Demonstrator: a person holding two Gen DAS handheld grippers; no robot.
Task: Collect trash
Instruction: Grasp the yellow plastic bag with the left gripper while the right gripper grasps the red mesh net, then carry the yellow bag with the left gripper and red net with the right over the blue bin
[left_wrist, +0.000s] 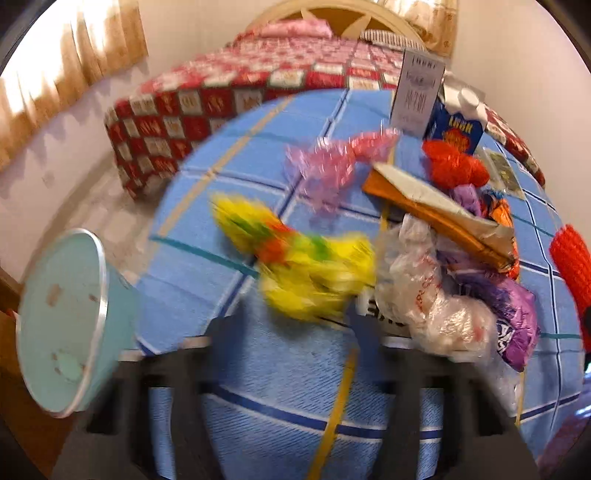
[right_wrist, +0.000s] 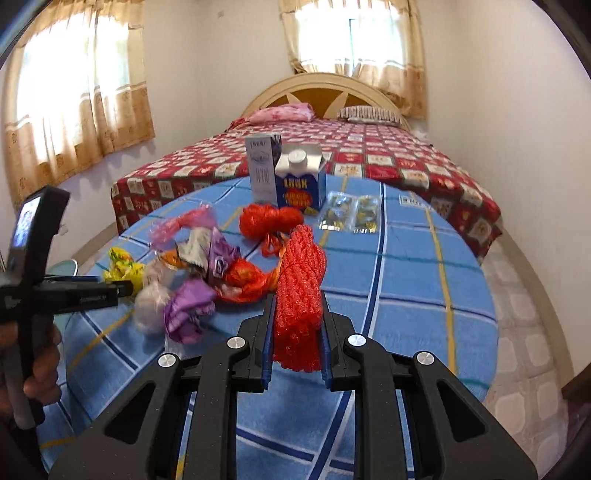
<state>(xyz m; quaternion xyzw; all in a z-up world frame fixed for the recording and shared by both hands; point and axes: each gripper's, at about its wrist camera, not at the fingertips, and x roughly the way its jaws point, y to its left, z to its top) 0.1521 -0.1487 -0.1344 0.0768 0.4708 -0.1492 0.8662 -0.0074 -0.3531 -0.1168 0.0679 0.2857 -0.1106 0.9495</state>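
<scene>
We are holding a red foam net (right_wrist: 300, 295) in the right gripper (right_wrist: 297, 332), clenched on it at the lower centre of the right wrist view; its long axis is running up the frame, away from us, along the fingers. In the left wrist view the same net is showing at the right edge.

The left gripper (left_wrist: 284, 332) is sitting low in its own view, and a yellow wrapper (left_wrist: 306, 266) is lying just above its fingers, blurred; we cannot tell whether the pads are pressing on it, so we are leaving its state open. In the right wrist view that gripper is coming in from the left edge, tip beside the yellow wrapper.

The rest of the trash is lying on the counter (right_wrist: 406, 295) above and left of the net: a clear bag (left_wrist: 424, 295), a purple wrapper (left_wrist: 517, 325), an orange packet (left_wrist: 436, 218), a pink wrapper (left_wrist: 332, 162), a red bag (right_wrist: 269, 219). Farther up, two cartons (right_wrist: 295, 177) are standing upright, touching.

A teal bin (left_wrist: 62, 325) is tilting at the lower left of the left wrist view, off the counter's edge; it looks empty. We judge the left hand is the nearer to it, so the net has to travel leftward across the pile.
</scene>
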